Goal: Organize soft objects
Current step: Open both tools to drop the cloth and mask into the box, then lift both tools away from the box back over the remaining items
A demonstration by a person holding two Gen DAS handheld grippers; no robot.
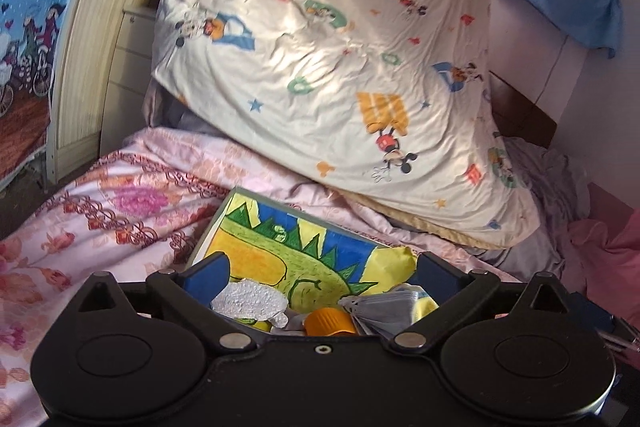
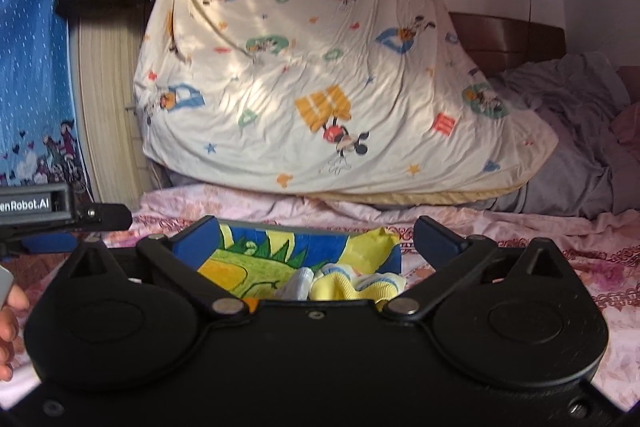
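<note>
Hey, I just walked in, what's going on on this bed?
A person holds a gripper in each hand over a colourful dinosaur-print box on the pink floral bedspread. The left gripper and right gripper are both open and grasp nothing. The box holds small items: yellow cloth, something silvery, an orange piece. A cartoon-print quilt is heaped up behind.

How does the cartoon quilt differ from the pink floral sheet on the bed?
The cartoon quilt is cream with mouse figures and stars; the pink sheet bears red-pink flowers. The quilt hangs up, draped steeply; the sheet lies flat on the bed. The quilt's lower edge rests on the sheet. Both are wrinkled fabric.
</note>
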